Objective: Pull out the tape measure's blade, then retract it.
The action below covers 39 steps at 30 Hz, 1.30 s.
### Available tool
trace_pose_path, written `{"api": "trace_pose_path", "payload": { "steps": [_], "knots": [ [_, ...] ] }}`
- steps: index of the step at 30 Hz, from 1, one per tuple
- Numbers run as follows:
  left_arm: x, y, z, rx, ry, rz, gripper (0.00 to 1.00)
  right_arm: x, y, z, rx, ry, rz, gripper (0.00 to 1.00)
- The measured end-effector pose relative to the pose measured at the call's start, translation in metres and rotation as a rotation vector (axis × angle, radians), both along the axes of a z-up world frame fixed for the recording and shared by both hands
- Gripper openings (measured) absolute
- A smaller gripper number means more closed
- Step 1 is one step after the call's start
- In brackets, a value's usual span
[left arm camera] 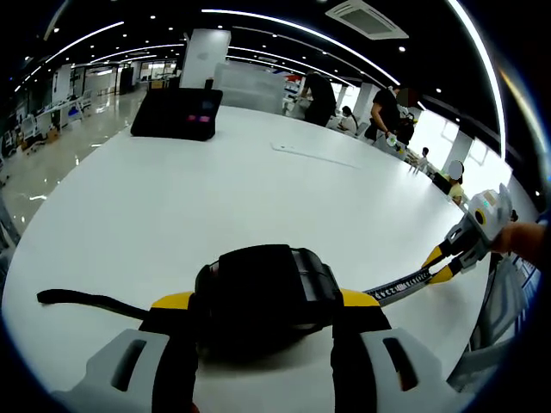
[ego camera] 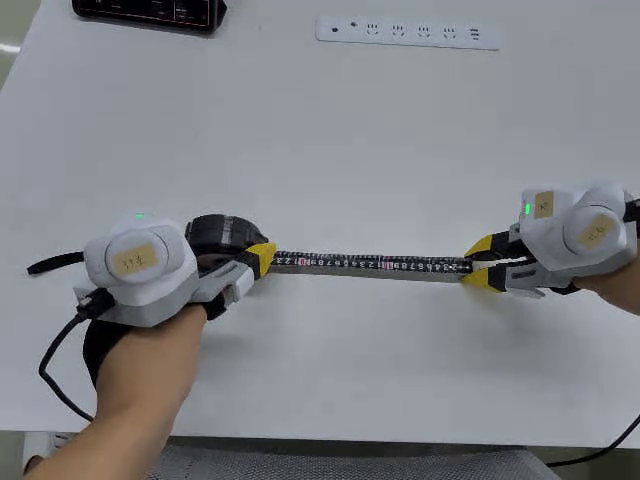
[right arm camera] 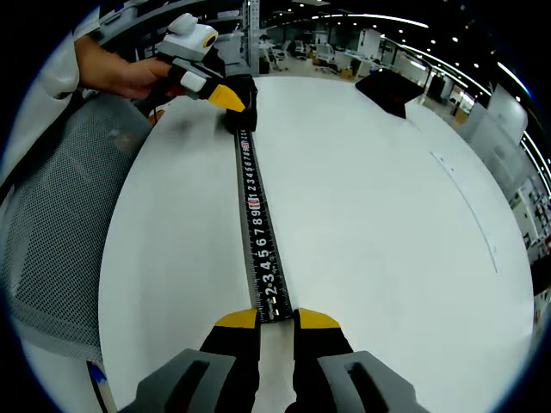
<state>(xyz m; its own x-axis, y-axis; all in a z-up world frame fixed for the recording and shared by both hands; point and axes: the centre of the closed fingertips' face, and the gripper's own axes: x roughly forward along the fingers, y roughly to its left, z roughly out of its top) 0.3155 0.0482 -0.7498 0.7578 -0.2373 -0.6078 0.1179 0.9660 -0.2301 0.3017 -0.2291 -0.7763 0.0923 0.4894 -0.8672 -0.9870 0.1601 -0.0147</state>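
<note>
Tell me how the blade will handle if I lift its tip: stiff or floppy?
Probably springy rather than floppy: the blade runs straight from the case to the right gripper. It is thin and narrow, so it may buckle or twist if lifted far.

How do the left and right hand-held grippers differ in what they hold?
The left hand-held gripper clamps the black tape measure case, jaws wide apart. The right hand-held gripper pinches the end of the blade, jaws nearly together. Both have yellow tips.
</note>
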Motion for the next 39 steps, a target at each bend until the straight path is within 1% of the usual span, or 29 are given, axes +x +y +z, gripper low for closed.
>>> {"api": "trace_pose_path", "payload": {
  "steps": [4, 14, 21, 24, 39],
  "knots": [
    [0.000, 0.000, 0.000, -0.005, -0.003, -0.001, 0.58, 0.001, 0.006, 0.000, -0.002, 0.003, 0.005, 0.10],
    [0.001, 0.000, -0.001, -0.017, 0.001, -0.001, 0.58, 0.001, 0.031, 0.002, 0.029, 0.011, 0.033, 0.10],
    [0.001, 0.000, -0.001, -0.024, 0.001, 0.001, 0.58, 0.001, 0.042, 0.003, 0.045, 0.019, 0.041, 0.10],
    [0.002, -0.001, -0.001, -0.027, 0.002, 0.000, 0.58, 0.001, 0.049, 0.005, 0.061, 0.025, 0.040, 0.10],
    [0.001, -0.001, -0.001, -0.045, 0.005, 0.005, 0.58, 0.002, 0.076, 0.006, 0.087, 0.035, 0.066, 0.10]
  ]
}}
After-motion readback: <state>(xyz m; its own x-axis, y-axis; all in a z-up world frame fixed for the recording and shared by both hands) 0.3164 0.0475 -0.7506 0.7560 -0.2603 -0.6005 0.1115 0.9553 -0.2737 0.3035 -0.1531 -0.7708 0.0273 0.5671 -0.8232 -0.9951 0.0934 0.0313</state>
